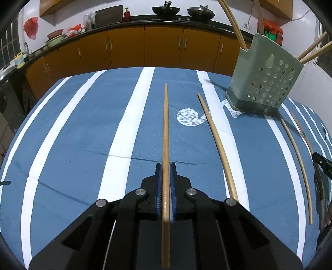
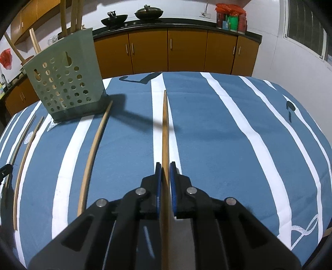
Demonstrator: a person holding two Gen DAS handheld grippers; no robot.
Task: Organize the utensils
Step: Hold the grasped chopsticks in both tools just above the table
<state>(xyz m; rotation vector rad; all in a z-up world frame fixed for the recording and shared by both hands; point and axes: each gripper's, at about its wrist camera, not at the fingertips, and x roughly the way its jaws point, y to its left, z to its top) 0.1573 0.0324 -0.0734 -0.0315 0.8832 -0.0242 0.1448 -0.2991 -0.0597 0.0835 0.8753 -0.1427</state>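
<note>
- Left gripper (image 1: 165, 165): fingers narrowed onto a wooden chopstick (image 1: 165, 133) that runs straight forward between the blue pads (image 1: 159, 187); its far tip points toward the cabinets.
- Second chopstick (image 1: 215, 143): lying loose on the blue-and-white striped tablecloth (image 1: 83, 135), just to the right of the held one and apart from it.
- White patterned patch (image 1: 189, 117): printed on the cloth between those two sticks.
- Green perforated holder (image 1: 263, 76): upright at the far right of the table in the left wrist view; several chopsticks (image 1: 234, 25) stand in it, leaning outward.
- Two further chopsticks (image 1: 298, 157): flat on the cloth near the right edge, in front of the holder.
- Right wrist view, same holder (image 2: 64, 83): stands far left on the table.
- Loose chopstick (image 2: 94, 153): flat on the cloth, far end beside the holder's base; whether it touches cannot be told.
- Right gripper (image 2: 165, 164): fingers closed narrowly about its own chopstick (image 2: 165, 124), which extends forward along a white stripe.
- Background: orange cabinets (image 2: 186, 52), with two dark woks (image 2: 148, 12) on the black counter.
</note>
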